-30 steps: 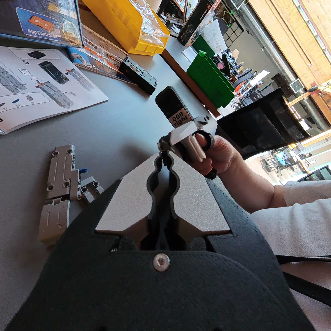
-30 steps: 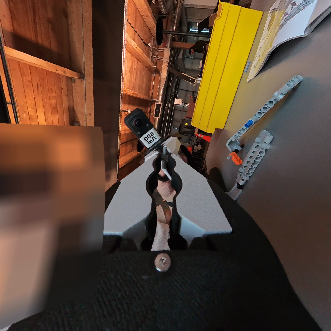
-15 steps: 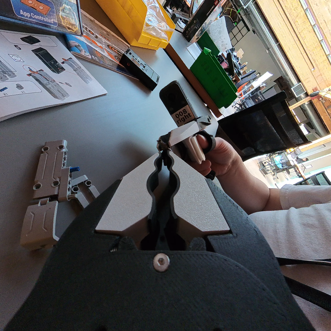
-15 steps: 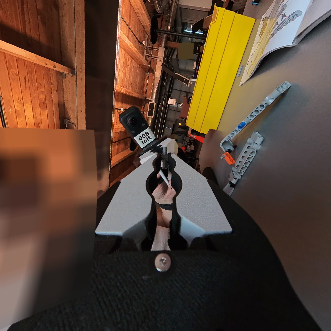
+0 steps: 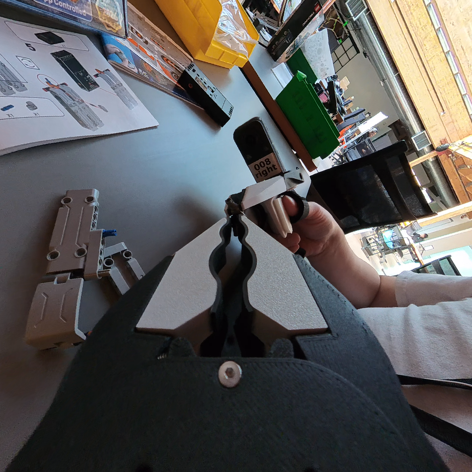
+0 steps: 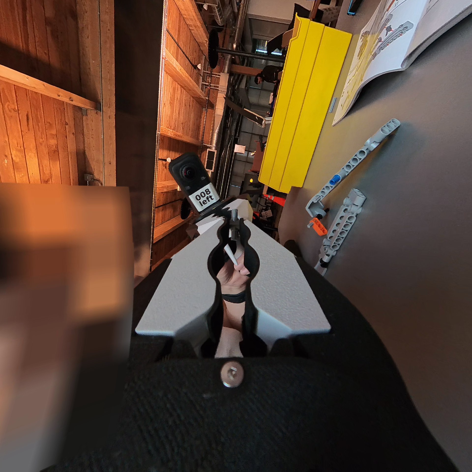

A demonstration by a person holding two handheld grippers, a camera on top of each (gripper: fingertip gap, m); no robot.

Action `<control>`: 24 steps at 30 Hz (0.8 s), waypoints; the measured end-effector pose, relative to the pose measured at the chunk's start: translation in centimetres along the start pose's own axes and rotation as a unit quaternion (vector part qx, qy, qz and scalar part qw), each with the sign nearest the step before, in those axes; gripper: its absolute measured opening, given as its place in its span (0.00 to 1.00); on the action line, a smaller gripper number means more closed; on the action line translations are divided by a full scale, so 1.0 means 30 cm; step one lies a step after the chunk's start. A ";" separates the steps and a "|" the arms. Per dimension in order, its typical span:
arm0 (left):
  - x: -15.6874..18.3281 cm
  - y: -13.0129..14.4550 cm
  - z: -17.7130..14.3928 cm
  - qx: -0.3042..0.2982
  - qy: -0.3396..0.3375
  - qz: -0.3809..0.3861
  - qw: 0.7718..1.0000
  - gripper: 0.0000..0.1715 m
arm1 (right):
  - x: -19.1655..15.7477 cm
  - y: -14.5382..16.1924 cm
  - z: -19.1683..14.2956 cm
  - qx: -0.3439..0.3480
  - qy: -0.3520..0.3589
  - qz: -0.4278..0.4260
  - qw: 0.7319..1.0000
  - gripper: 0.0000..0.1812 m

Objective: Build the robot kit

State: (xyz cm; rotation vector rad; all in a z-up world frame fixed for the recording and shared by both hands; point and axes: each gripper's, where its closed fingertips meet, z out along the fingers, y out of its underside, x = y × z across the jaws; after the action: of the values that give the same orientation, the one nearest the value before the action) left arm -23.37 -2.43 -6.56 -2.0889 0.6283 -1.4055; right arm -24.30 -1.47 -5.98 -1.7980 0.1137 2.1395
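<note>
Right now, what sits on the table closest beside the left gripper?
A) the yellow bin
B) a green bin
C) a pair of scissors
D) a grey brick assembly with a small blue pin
D: in the left wrist view the grey brick assembly with its blue pin lies on the grey table just beside the left gripper; the yellow bin sits far back.

The right gripper [image 6: 234, 224] pinches a small grey pin [image 6: 234, 217] at its tips, nose to nose with the left gripper [image 6: 217, 219]. At two o'clock, grey perforated beams [image 6: 342, 224] lie on the bench [image 6: 408, 281].
</note>
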 end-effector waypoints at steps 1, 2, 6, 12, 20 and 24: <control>-0.002 0.001 0.000 0.000 0.000 -0.004 1.000 0.01 | 0.000 0.000 0.001 0.001 -0.001 0.000 1.000 0.03; -0.005 0.002 0.000 -0.001 0.000 -0.007 1.000 0.01 | 0.000 0.002 0.004 0.000 -0.001 0.000 1.000 0.03; -0.012 0.006 -0.001 0.000 0.004 -0.017 1.000 0.01 | 0.007 0.003 0.008 -0.001 0.006 -0.011 1.000 0.04; -0.014 0.012 -0.003 0.002 0.011 -0.031 0.999 0.01 | 0.007 0.007 0.014 -0.003 0.002 -0.014 1.000 0.05; -0.021 0.014 -0.006 0.006 0.013 -0.039 0.999 0.01 | 0.006 0.005 0.016 0.004 -0.009 0.006 1.000 0.08; -0.025 0.017 -0.007 0.006 0.014 -0.044 0.999 0.01 | 0.006 0.006 0.015 0.007 -0.015 0.017 1.000 0.10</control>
State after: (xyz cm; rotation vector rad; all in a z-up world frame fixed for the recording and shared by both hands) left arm -23.86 -2.37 -7.37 -2.1129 0.5431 -1.4866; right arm -24.80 -1.47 -6.10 -1.7667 0.1522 2.1822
